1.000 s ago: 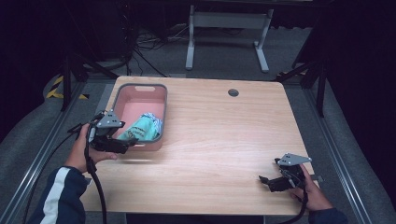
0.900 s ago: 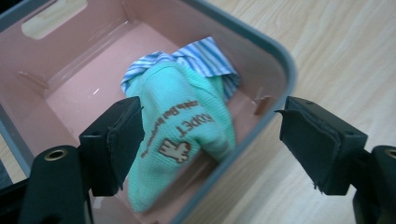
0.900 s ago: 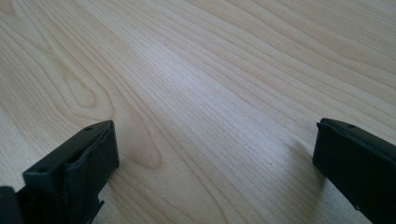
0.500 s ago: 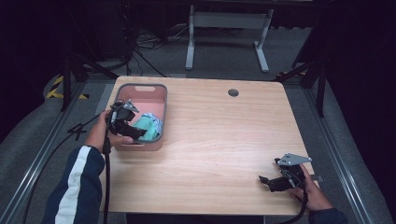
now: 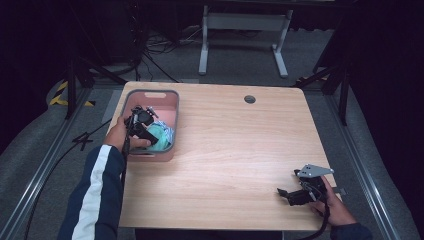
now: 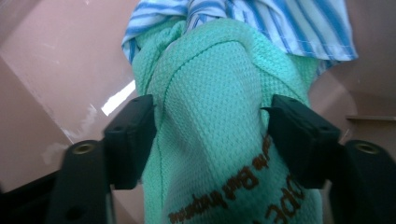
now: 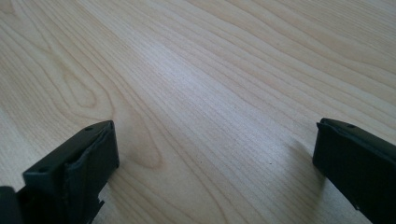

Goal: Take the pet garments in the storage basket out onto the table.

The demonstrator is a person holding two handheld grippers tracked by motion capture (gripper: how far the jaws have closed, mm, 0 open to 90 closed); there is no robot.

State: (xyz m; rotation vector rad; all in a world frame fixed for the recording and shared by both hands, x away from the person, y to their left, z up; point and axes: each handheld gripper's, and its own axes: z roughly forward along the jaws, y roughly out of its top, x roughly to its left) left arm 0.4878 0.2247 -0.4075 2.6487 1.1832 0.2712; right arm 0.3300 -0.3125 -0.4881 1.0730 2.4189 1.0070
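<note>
On table, high view: pink plastic bin (image 5: 170,102) at far left of light wooden tabletop (image 5: 240,150); left gripper (image 5: 145,131) inside it over mint-green waffle-weave cloth (image 5: 161,134); right gripper (image 5: 286,194) near front right edge.
Left gripper view: jaws part-open, straddling a fold of the green cloth (image 6: 210,116), touching its sides; blue-striped fabric (image 6: 280,23) behind.
Right gripper view: jaws wide apart, holding nothing, over bare wood (image 7: 210,93).

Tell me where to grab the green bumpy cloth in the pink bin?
Grab the raised fold of the green waffle-weave cloth, coming from above into the pink plastic bin. The cloth humps up into a ridge there, so jaws can stand on either side of it. In the left gripper view, the left gripper already has its jaws on both sides of that hump, below the blue striped fabric.
</note>
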